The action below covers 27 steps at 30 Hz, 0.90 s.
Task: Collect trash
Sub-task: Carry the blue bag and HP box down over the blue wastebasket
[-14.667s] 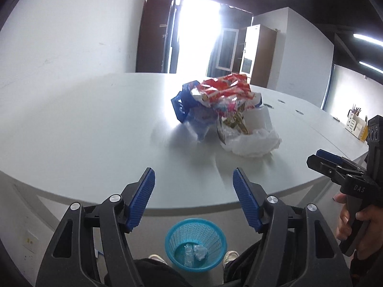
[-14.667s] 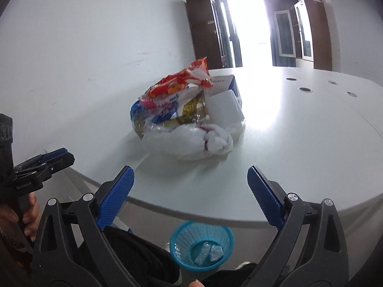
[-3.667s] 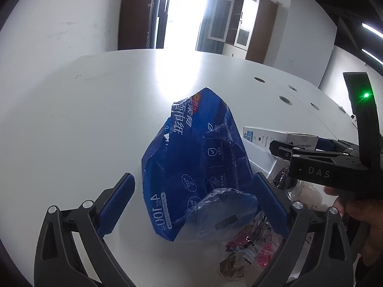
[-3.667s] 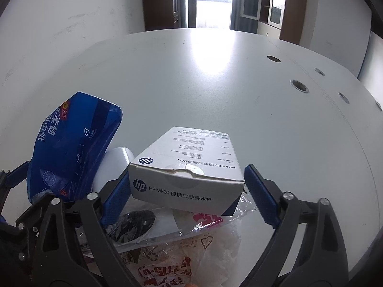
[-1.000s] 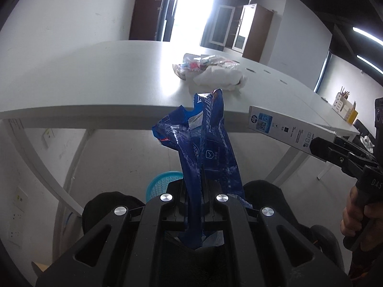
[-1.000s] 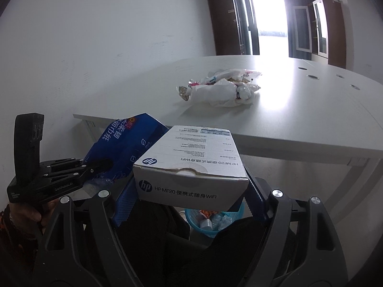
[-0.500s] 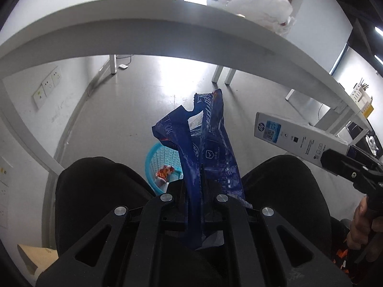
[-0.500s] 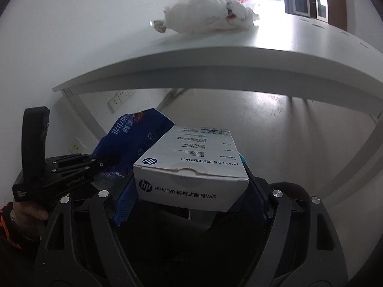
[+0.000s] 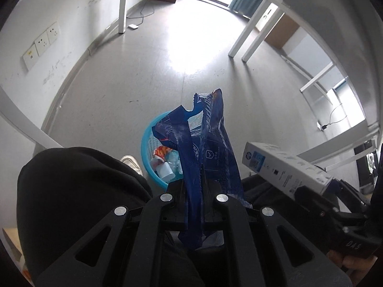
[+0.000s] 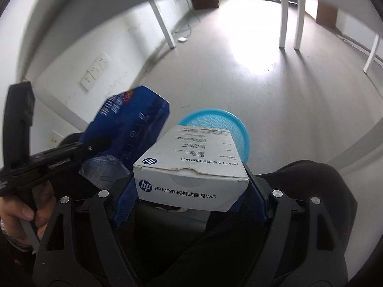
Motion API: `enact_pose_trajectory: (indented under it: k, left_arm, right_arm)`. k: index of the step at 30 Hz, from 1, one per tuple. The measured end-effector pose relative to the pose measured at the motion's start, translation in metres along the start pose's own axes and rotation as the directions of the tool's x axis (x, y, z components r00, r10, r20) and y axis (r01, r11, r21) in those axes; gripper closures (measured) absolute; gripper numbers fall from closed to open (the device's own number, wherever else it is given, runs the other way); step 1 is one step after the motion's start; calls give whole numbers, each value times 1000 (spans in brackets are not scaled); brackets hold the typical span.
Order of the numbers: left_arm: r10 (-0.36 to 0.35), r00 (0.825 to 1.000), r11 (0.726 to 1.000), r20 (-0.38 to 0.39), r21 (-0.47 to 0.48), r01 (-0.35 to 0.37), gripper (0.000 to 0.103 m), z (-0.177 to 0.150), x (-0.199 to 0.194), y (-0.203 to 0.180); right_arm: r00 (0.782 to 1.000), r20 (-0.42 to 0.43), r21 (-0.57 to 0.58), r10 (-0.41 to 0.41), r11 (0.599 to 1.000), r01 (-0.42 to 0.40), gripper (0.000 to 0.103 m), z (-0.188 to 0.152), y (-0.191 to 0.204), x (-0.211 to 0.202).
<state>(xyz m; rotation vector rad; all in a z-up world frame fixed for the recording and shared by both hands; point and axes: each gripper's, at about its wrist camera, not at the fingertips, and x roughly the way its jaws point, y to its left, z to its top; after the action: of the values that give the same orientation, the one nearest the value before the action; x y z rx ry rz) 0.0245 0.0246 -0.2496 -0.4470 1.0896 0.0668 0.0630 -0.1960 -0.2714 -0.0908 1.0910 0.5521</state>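
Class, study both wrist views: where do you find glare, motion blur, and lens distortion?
Left wrist view: window glare washes out the floor; table legs bow from fisheye distortion; the blue wrapper is sharp. Right wrist view: that wrapper's top edge smears with motion blur; the white box stays crisp.

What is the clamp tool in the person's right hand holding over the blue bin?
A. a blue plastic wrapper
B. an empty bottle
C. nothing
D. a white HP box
D: the right gripper has its blue pads pressed on either side of the white HP box, above the blue bin.
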Motion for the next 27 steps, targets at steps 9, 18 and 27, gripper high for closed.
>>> enact_pose_trajectory:
  k: [9, 18, 27]
  left_arm:
    - [53, 995, 997, -85, -44, -57, 98, 26, 39, 9]
    - [10, 981, 992, -194, -121, -34, 98, 49, 85, 29]
    - [-11, 969, 991, -245, -132, -22, 98, 57, 112, 27]
  right_arm:
    - [997, -66, 33, -26, 999, 28, 29, 13, -1, 44]
    - [992, -125, 79, -5, 997, 15, 29, 28, -12, 73]
    - [983, -184, 137, 23, 991, 2, 29, 44, -25, 110]
